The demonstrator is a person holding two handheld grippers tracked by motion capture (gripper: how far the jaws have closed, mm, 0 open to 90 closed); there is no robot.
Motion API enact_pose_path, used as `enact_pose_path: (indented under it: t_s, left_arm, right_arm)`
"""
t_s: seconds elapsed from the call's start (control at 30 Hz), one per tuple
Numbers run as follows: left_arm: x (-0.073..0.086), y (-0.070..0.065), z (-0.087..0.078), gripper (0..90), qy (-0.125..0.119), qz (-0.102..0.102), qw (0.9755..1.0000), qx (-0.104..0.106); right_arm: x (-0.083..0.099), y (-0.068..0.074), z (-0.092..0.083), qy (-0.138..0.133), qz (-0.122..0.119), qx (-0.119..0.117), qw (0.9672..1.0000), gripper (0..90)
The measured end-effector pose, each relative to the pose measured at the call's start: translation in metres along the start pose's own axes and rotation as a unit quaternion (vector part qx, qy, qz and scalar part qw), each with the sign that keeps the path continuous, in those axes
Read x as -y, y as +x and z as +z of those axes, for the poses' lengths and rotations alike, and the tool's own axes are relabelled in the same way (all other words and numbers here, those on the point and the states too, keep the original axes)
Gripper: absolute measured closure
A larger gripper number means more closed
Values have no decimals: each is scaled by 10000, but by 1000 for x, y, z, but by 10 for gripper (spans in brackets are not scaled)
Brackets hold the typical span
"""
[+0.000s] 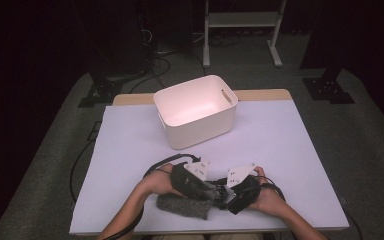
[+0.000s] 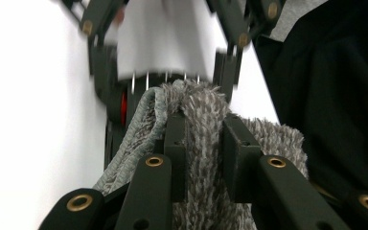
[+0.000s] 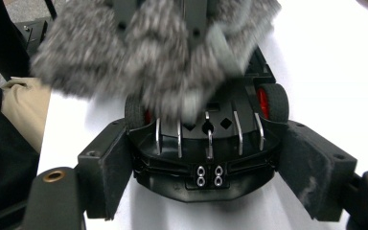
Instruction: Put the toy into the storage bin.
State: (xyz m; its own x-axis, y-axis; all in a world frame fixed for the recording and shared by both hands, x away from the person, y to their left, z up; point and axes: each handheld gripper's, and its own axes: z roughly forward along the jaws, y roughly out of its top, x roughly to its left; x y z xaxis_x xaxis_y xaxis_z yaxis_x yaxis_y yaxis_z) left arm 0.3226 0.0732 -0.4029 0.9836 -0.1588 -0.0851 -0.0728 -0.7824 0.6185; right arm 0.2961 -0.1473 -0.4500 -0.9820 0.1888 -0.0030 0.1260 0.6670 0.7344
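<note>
Bin (image 1: 196,111) behind toy car (image 3: 206,143); cloth (image 1: 185,206) just left.

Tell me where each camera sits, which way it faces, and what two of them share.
High view: above the person's side, looking forward and down on the table, white bin, forearms and both hands.
Left gripper view: rides the left gripper, jaws pinching the grey fuzzy cloth.
Right gripper view: rides the right gripper, jaws around a black toy car.
Both gripper views share cloth and car.
</note>
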Motion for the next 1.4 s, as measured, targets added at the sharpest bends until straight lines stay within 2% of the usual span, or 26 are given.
enact_pose_path:
  t_s: [0.07,0.17,0.27,0.33,0.4,0.47,0.57,0.67,0.8,1.0,1.2,1.3,1.33,1.4]
  left_arm:
    - [9,0,-3,744,-96,-122,9999,-15]
    - [10,1,-4,744,-149,-151,9998,-8]
    - [1,3,0,744,-190,-151,9997,54]
    - [-7,6,4,744,-266,-55,9996,91]
    - [-15,8,9,740,-294,2,9995,118]
    - [-22,10,12,737,-325,96,9994,115]
    - [-29,13,16,735,-339,59,9994,103]
    - [-28,15,18,735,-298,4,9995,104]
    - [-21,16,12,735,-193,-74,9998,-18]
    - [2,21,-4,735,-151,-419,9988,-201]
    - [28,20,-22,729,8,-701,9967,-399]
    - [41,22,-30,724,-79,-899,9949,-440]
    - [41,22,-30,724,-79,-899,9949,-440]
    - [50,25,-34,725,-282,-1034,9934,-421]
  right_arm:
    - [0,-1,0,-15,-15,-14,10000,229]
    - [-1,-1,0,-31,29,-22,10000,229]
    - [-1,1,2,-22,19,13,10000,229]
    - [-2,1,2,-11,14,25,10000,230]
    - [-3,0,4,-7,-101,56,9999,230]
    - [-4,2,5,-9,-50,63,10000,230]
    - [-4,2,5,-56,-6,40,10000,230]
    - [-3,2,6,-52,7,37,10000,230]
    - [-2,1,6,-1,-12,18,10000,230]
    - [-2,1,7,5,-103,38,9999,231]
    - [-2,1,7,39,-126,25,9999,231]
    - [-1,1,7,36,-177,34,9998,231]
    - [-1,0,7,15,-188,25,9998,231]
    - [-2,0,7,30,-162,15,9999,231]
